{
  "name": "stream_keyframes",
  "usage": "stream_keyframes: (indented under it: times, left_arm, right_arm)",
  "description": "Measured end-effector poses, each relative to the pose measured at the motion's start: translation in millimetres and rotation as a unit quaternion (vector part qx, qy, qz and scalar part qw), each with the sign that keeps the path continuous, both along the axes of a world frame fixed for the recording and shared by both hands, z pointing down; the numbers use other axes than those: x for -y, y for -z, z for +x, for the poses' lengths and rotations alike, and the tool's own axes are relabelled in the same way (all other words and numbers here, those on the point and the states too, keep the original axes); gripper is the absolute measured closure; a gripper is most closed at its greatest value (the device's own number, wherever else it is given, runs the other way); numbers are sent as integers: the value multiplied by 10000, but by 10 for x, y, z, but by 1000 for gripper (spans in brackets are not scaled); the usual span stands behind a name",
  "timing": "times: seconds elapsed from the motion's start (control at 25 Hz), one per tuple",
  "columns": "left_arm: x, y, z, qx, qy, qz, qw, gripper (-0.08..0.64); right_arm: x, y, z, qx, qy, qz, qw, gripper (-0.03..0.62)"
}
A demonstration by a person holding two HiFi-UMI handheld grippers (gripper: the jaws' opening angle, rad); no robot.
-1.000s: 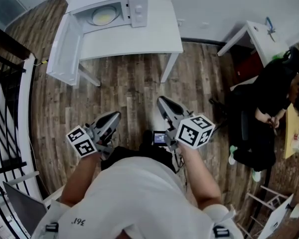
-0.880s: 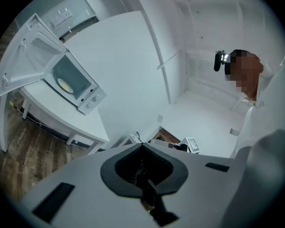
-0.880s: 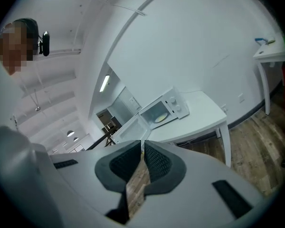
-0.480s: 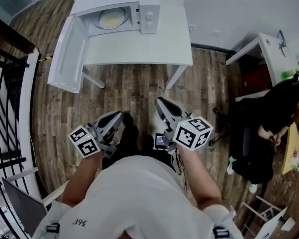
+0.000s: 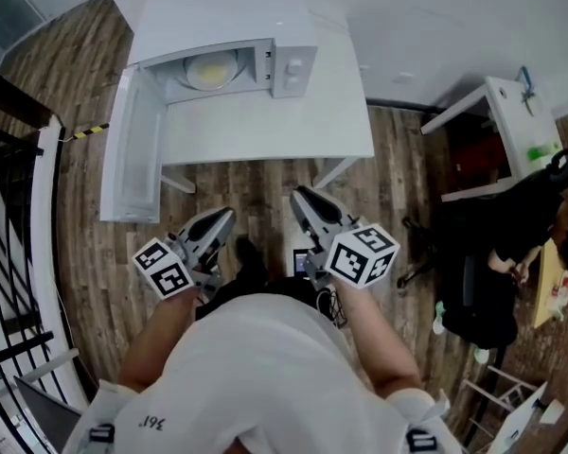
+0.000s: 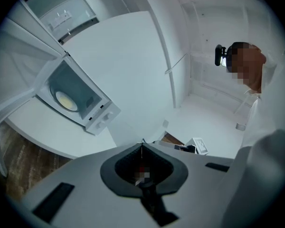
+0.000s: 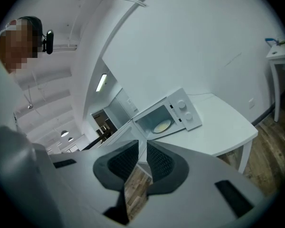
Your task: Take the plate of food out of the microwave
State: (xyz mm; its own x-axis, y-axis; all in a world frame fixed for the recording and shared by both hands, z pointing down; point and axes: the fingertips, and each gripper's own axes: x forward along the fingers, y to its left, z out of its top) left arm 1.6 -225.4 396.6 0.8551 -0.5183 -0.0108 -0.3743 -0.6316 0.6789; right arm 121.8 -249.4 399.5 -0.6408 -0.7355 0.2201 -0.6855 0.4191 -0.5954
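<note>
The white microwave point(image 5: 289, 60) stands on a white table point(image 5: 265, 130), its door point(image 5: 133, 159) swung wide open to the left. Inside lies the plate of yellowish food point(image 5: 211, 69), also visible as the plate point(image 6: 65, 100) and the plate point(image 7: 161, 126) in the two gripper views. Both grippers are held low in front of the person's body, well short of the table. My left gripper point(image 5: 224, 217) is shut and empty, jaws meeting at the left gripper point(image 6: 142, 144). My right gripper point(image 5: 298, 195) is opening, a narrow gap showing at the right gripper point(image 7: 146, 153) with nothing in it.
The open door juts out past the table's left front corner. A black railing point(image 5: 14, 216) runs along the left. At the right stand a second white desk point(image 5: 497, 93) and a seated person in black point(image 5: 535, 230). Wooden floor lies between me and the table.
The table and microwave have come nearer and sit lower in the head view. Both grippers keep their place in front of the body.
</note>
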Motion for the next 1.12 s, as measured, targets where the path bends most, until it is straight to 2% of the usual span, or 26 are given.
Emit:
stream_keyframes:
  times: [0.32,0.56,0.84,1.12]
  left_arm:
    - [456,-59,-262,-145,9,-196,9997,554]
    - [725,-113,-333,-305,350,-285,9985,554]
    - [840,-98,-272,-323,615,-347,9970,554]
    - [928,-141,-211,-312,752,-434,9957,553]
  right_arm:
    - [408,-34,-218,-154,-104,-180,9997,558]
    - [724,-194,-229,-179,90,-313,9993,552]
    - [938,-215,-168,-172,340,-360,9986,551]
    - [1019,-275,-90,-212,394,-437,9980,551]
